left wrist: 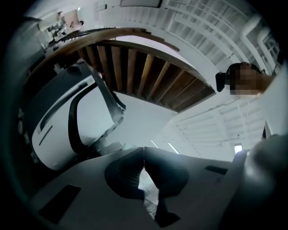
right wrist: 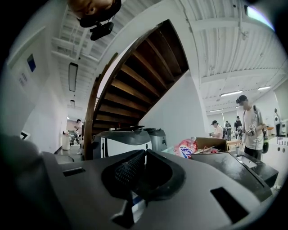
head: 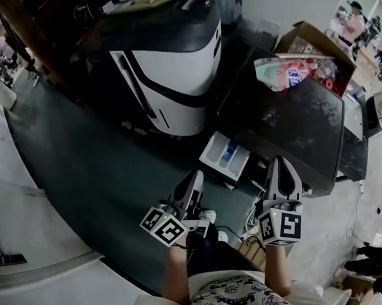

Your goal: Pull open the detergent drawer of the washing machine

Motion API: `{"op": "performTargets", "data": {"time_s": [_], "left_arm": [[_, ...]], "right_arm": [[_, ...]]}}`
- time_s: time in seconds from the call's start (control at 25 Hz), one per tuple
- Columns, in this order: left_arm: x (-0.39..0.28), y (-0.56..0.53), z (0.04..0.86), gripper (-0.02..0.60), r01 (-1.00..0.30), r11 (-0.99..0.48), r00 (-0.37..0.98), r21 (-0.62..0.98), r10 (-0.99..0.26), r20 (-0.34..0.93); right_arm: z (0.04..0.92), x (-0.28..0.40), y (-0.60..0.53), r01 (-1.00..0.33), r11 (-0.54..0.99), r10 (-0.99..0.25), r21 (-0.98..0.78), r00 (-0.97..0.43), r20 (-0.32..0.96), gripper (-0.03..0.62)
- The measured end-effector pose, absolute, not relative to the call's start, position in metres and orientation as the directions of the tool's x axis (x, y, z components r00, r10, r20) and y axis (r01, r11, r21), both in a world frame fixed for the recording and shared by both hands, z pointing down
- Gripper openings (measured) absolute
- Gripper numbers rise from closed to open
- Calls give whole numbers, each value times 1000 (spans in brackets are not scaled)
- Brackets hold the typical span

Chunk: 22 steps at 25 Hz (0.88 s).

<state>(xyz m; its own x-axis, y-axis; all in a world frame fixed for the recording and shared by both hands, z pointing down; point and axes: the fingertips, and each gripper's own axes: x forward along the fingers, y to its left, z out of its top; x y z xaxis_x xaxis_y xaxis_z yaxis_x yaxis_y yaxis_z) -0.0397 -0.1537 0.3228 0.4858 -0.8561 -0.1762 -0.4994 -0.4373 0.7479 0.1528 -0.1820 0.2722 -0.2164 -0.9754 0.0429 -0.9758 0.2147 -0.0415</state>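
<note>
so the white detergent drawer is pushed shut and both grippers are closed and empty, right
No, the head view shows the white detergent drawer pulled out of the dark-topped washing machine. The left gripper and right gripper are closed and empty.

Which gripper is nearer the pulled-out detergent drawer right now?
Left. The left gripper sits just below-left of the detergent drawer in the head view; the right gripper is farther off to its right.

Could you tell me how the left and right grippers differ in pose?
The left gripper leans rightward, its marker cube rolled; the right gripper points straight ahead, cube square. The left gripper is below-left of the open detergent drawer, the right gripper below-right. Both are shut, empty.
</note>
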Motion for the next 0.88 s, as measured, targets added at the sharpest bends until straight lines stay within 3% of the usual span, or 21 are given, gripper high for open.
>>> {"op": "performTargets", "data": {"time_s": [0.24, 0.56, 0.88], "left_arm": [[-58, -145, 263, 14, -669, -405, 403, 623, -902, -154], [-101, -129, 211, 14, -877, -203, 188, 436, -979, -76], [-121, -106, 161, 15, -974, -99, 79, 201, -991, -106]], "right_arm": [[231, 135, -175, -964, 264, -964, -28, -264, 23, 20], [188, 96, -161, -930, 367, -930, 3, -367, -28, 20], [158, 69, -149, -903, 429, -899, 13, -429, -84, 20]]}}
